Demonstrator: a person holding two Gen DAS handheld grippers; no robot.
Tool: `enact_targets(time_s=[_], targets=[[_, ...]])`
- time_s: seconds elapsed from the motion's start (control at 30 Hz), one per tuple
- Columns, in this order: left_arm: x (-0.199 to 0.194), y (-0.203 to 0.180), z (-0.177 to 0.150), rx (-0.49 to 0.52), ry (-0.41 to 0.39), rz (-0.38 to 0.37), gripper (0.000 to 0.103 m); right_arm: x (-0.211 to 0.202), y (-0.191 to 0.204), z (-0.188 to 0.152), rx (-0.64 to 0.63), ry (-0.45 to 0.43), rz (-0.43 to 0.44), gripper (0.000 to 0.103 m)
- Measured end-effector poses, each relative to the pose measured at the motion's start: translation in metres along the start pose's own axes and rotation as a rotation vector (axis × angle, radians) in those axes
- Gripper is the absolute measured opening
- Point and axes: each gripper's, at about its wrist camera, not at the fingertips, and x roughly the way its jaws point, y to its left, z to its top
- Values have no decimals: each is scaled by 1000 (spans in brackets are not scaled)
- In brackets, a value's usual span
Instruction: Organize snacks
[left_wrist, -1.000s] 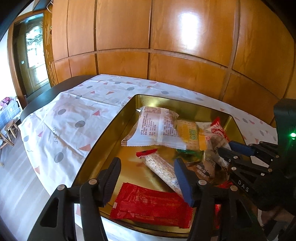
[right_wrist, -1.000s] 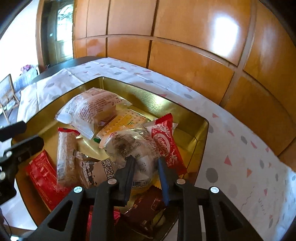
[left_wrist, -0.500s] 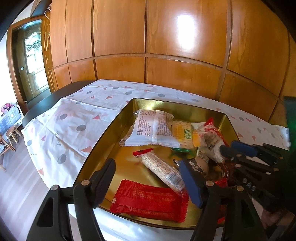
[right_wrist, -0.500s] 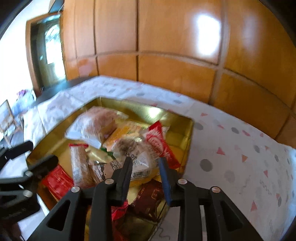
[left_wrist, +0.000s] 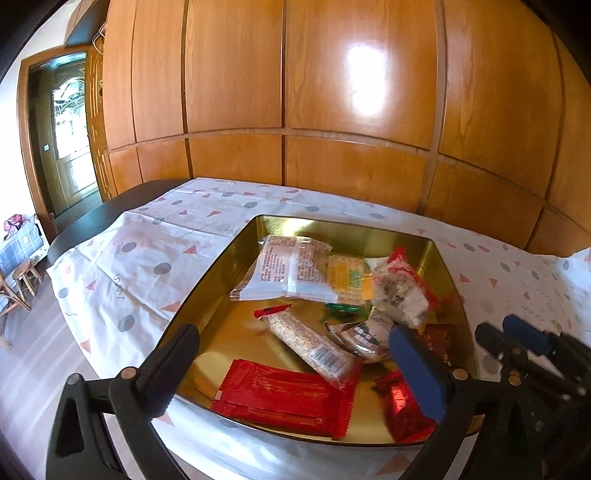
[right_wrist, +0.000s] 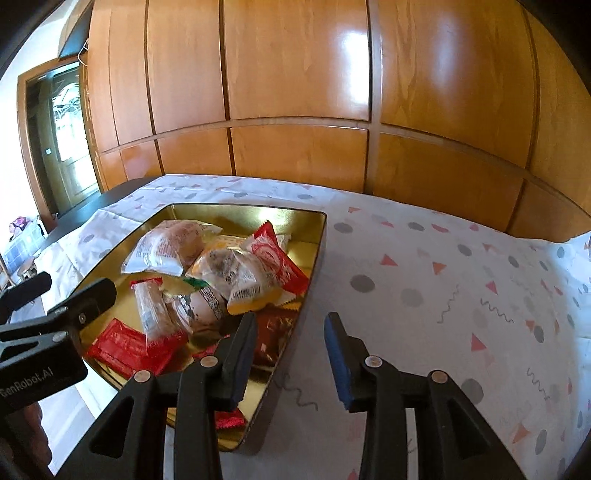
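- Wood-panelled wall (left_wrist: 332, 110): spans the far side of the scene, directly behind the table.
- Tablecloth (right_wrist: 443, 280): white, printed with grey dots and pink triangles; it covers the table from the near edge to the far edge.
- Gold tray (left_wrist: 207, 291): rectangular, shallow-walled, resting on the tablecloth. It holds all the snacks in view.
- Left gripper (left_wrist: 295, 369): held above the near edge of the gold tray. Its jaws have just been opening and now stand released and wide. Nothing is pinched between them; the snacks seen in the gap lie on the tray floor below.
- Right gripper (right_wrist: 290, 354): held over the near right corner of the gold tray, one finger above the tray, the other above bare tablecloth. Its jaws have just been opening; they are released, with nothing between the pads.
- White bun packet (left_wrist: 291, 269): lies at the far side of the tray, printed side up.
- Red flat packet (left_wrist: 284, 398): lies along the near tray wall, on the left half.
- Grain bar (left_wrist: 310, 343): clear wrapper with a red end; lies diagonally, its near end overlapping the red flat packet.
- Yellow cracker packet (left_wrist: 347, 277): just right of the white bun packet, touching it.
- Clear-wrapped pastry (right_wrist: 240, 273): on top of the pile at the right side of the tray.
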Motion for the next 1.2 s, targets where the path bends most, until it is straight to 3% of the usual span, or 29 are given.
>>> enact_targets(time_s=[1.2], targets=[[-5,-7,-1,-6,2,10,103,-7,0,-2,-6,-21,-14,38]])
